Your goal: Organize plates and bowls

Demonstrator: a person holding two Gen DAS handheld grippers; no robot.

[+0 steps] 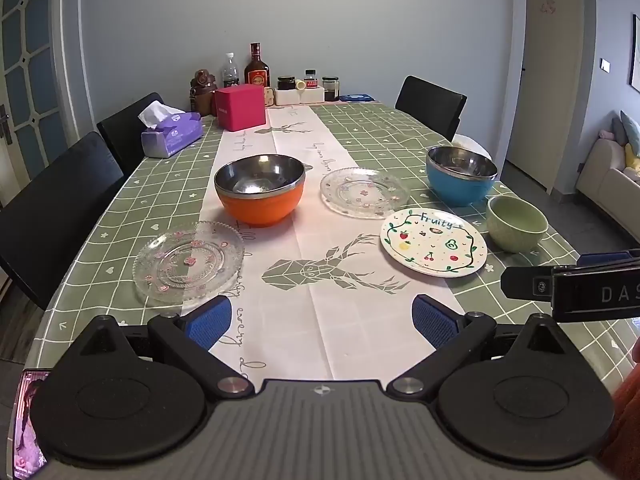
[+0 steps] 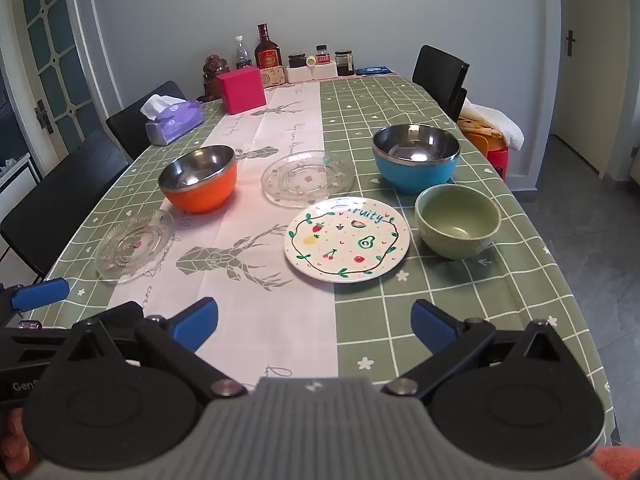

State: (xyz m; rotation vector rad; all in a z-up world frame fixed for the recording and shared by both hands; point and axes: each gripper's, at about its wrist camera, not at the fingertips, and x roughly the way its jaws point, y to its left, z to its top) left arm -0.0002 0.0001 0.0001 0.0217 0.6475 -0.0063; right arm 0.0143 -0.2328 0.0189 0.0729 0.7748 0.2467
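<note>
Tableware, six pieces, all on the table (image 2: 460,320), none stacked, none touched by a tool.

Bowls: orange bowl (image 1: 260,190), steel-lined, on the pale runner (image 1: 320,320) left of centre. Blue bowl (image 2: 416,164), steel-lined, on the green checked cloth toward the right edge. Green bowl (image 2: 458,220), ceramic, just in front of the blue bowl and just right of the painted plate.

Plates: painted plate (image 2: 347,240), white, fruit drawings and the word "Fruity", lying across the seam of runner and cloth. Glass plate, far (image 1: 364,192), clear with small flowers, between the orange and blue bowls, its near rim close to the painted plate. Glass plate, near (image 1: 188,266), same pattern, at the left, in front of the orange bowl.

Tools: left gripper (image 1: 322,320), jaws spread wide, nothing between them, over the runner at the near end. Right gripper (image 2: 314,322), jaws spread wide, nothing between them, in front of the painted plate.

Far end: tissue box (image 1: 172,136), pink box (image 1: 240,106), bottles and jars (image 1: 258,66) against the wall. Black chairs (image 1: 60,208) at both sides.
</note>
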